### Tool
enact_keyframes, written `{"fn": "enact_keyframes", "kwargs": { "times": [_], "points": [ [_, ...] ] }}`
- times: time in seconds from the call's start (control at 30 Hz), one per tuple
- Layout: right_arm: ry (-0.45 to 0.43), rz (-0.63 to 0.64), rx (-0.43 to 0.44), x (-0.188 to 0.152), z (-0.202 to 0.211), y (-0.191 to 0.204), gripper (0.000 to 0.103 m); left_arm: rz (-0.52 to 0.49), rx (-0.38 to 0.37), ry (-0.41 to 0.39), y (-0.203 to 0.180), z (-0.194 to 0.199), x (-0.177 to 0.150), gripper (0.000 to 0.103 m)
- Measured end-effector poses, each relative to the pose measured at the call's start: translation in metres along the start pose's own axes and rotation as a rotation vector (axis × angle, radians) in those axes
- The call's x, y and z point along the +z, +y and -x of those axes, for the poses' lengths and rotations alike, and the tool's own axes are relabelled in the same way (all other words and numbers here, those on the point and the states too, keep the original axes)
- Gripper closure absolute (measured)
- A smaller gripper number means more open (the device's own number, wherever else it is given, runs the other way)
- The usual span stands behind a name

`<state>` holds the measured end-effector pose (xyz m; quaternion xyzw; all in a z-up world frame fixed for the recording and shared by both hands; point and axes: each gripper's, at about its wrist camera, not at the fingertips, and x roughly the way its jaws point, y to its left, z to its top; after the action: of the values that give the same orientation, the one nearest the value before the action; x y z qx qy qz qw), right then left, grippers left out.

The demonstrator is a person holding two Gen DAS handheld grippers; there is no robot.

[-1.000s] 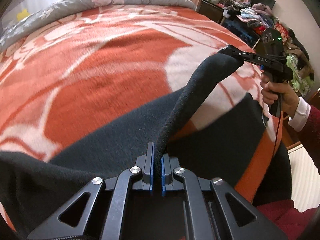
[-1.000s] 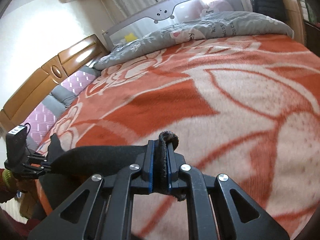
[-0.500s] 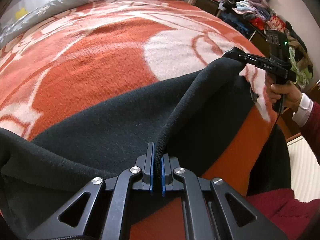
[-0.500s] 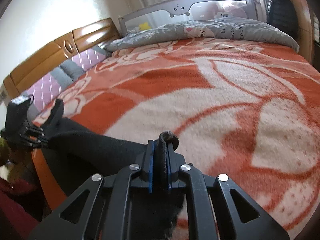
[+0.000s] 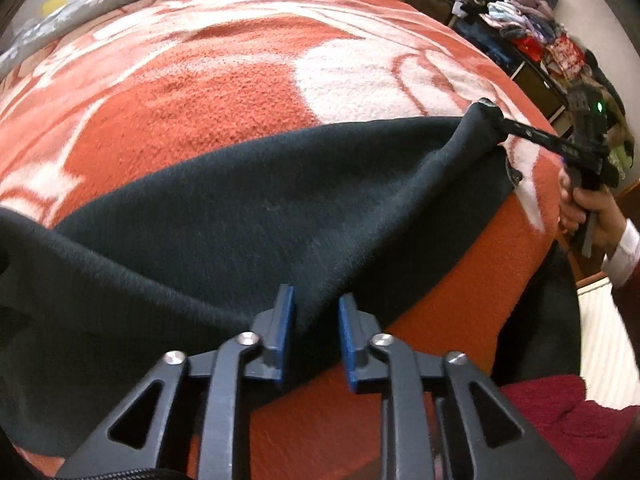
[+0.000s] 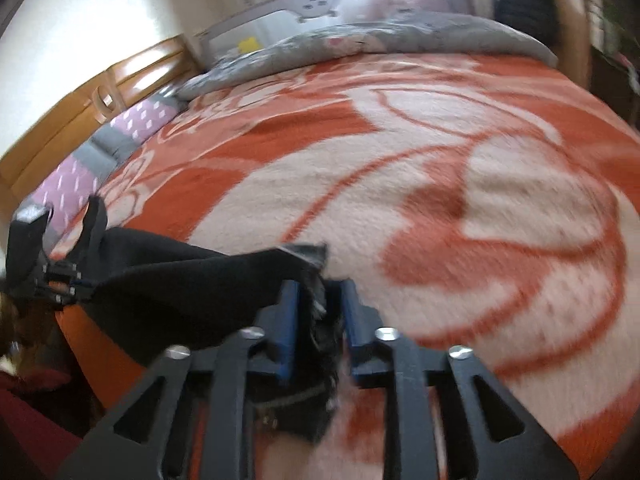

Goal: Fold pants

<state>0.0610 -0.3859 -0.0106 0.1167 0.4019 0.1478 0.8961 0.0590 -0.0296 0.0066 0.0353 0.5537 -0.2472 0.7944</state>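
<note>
On the bed: one orange-and-cream floral plush blanket point(image 5: 224, 92), covering the whole mattress; a grey printed quilt point(image 6: 400, 40) bunched at the far end.

Item: one pair of black fleece pants point(image 5: 224, 216), spread flat across the near edge of the blanket, one end hanging over the bedside. The upper edge runs as a raised ridge from one gripper to the other.

Handling, as judged: light, thick, wholly limp; the nap should cling to the blanket and resist sliding, so lift rather than drag. Not fragile. Best taken at edge corners, both ends at once, pinching a doubled hem so the layers travel together.

Left gripper point(image 5: 316, 332): blue pads parted, jaws just been opening; a fold of the fleece lies between them, not pressed.

Right gripper point(image 6: 318, 320): pads likewise parted, jaws just been opening; the waistband corner, with grey lining showing, stands loose in the gap. In the left wrist view the cloth is draped over its fingertip point(image 5: 486, 105).

Person's hand point(image 5: 588, 208), white cuff and dark red sleeve, on the right gripper's handle.
</note>
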Motion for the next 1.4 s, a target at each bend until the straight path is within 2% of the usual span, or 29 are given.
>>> {"fn": "enact_keyframes", "kwargs": {
  "times": [0.03,0.07,0.13,0.23,0.33,0.53,0.73,0.83,0.93,1.0,1.03,1.07,1.1,1.17,1.23,1.4],
  "points": [
    [-0.008,-0.034,-0.003,-0.004,0.006,-0.001,0.047,0.016,-0.012,0.002,0.000,0.003,-0.002,0.062],
    [-0.023,-0.069,-0.003,-0.008,0.013,-0.001,0.047,0.032,-0.023,-0.001,0.001,0.007,-0.004,0.058],
    [-0.043,-0.118,-0.005,-0.014,0.023,0.003,0.047,0.058,-0.028,-0.010,0.004,0.014,-0.008,0.057],
    [-0.061,-0.176,-0.013,-0.022,0.031,0.016,0.047,0.123,-0.016,-0.015,0.015,0.026,-0.014,0.047],
    [-0.063,-0.237,0.011,-0.027,0.032,0.033,0.047,0.209,0.012,-0.020,0.034,0.035,-0.017,0.046],
    [-0.020,-0.381,0.032,-0.022,0.014,0.057,0.047,0.450,0.097,0.040,0.091,0.041,-0.009,0.045],
    [0.131,-0.515,-0.090,-0.004,-0.020,0.072,0.047,0.615,0.150,0.095,0.134,0.037,0.020,0.044],
    [0.141,-0.524,-0.106,0.003,-0.030,0.080,0.047,0.673,0.158,0.113,0.148,0.033,0.036,0.043],
    [0.147,-0.528,-0.147,0.010,-0.039,0.082,0.047,0.674,0.197,0.132,0.157,0.028,0.047,0.044],
    [0.146,-0.528,-0.170,0.011,-0.041,0.079,0.047,0.649,0.230,0.137,0.159,0.024,0.048,0.053],
    [0.148,-0.525,-0.175,0.010,-0.042,0.077,0.047,0.630,0.251,0.138,0.159,0.023,0.047,0.062],
    [0.143,-0.520,-0.181,0.008,-0.041,0.074,0.053,0.611,0.274,0.138,0.157,0.022,0.044,0.071],
    [0.143,-0.509,-0.193,0.006,-0.041,0.072,0.059,0.594,0.288,0.134,0.156,0.020,0.042,0.075],
    [0.151,-0.500,-0.198,0.000,-0.039,0.065,0.081,0.575,0.289,0.107,0.154,0.022,0.031,0.088],
    [0.143,-0.499,-0.187,-0.009,-0.034,0.059,0.092,0.566,0.277,0.080,0.153,0.028,0.019,0.094],
    [0.098,-0.535,-0.121,-0.021,-0.025,0.053,0.096,0.556,0.234,0.007,0.147,0.046,-0.006,0.098]
  ]
}}
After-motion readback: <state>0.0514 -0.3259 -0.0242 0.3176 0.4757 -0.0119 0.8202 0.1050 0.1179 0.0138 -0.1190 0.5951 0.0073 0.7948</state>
